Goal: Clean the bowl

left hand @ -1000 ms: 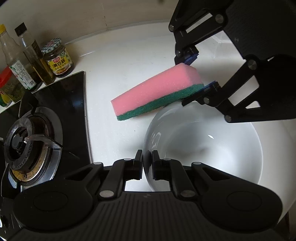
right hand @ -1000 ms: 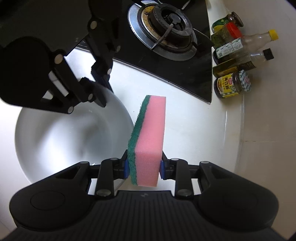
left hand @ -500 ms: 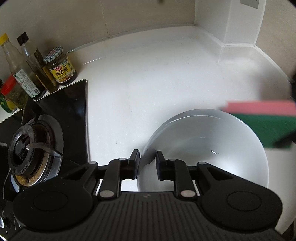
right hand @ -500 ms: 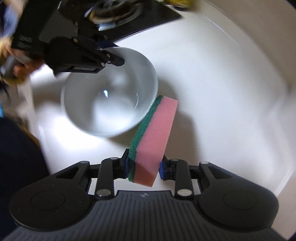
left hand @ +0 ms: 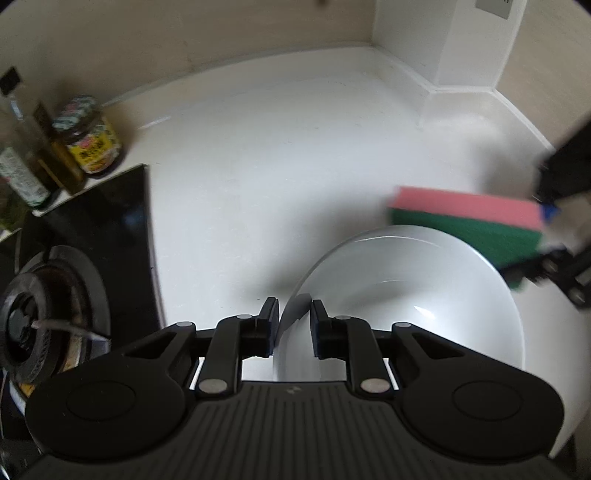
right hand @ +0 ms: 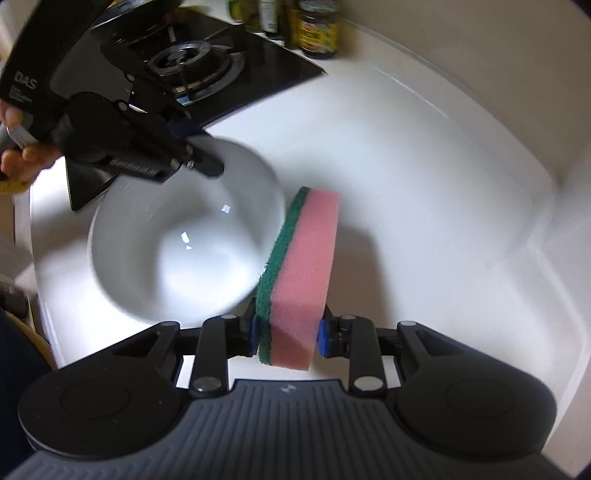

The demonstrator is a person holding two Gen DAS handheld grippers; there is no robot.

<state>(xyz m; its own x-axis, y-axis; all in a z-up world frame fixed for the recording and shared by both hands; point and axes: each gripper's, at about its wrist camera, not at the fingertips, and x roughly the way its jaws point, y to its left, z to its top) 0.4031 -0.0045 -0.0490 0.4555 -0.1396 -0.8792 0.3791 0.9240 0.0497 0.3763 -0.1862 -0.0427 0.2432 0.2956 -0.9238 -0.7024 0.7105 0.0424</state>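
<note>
Left wrist view: left gripper (left hand: 293, 325) is pinched on the rim of the white bowl (left hand: 424, 306), one finger outside the wall, one inside. Bowl fills the 4 o'clock area of the frame, over the white counter (left hand: 277, 155). Sponge (left hand: 469, 218), pink over green, sits at 3 o'clock at the bowl's far rim, green face toward the bowl; contact can't be confirmed, it's blurred. Right gripper shows only as blurred black parts at the 3 o'clock edge, so its grip isn't readable here. Gas burner (left hand: 44, 321) at 9 o'clock on the black hob (left hand: 110, 221); jar (left hand: 90, 140) and bottles (left hand: 26, 155) at 10 o'clock against the wall.

Right wrist view: right gripper (right hand: 287, 334) is clamped on the sponge (right hand: 303, 273), blue pads on either side, sponge on edge with the green face to the left. Green edge is right against the bowl's (right hand: 177, 243) outer rim at 3 o'clock of the bowl. This view alone shows the left gripper (right hand: 205, 162) from outside, gripping the bowl rim at its 12 o'clock, plus the person's hand (right hand: 16, 162) at the 9 o'clock edge. Burner (right hand: 195, 62) and jar (right hand: 317, 33) at 12 o'clock. Bowl interior looks glossy with highlights; blurred.
</note>
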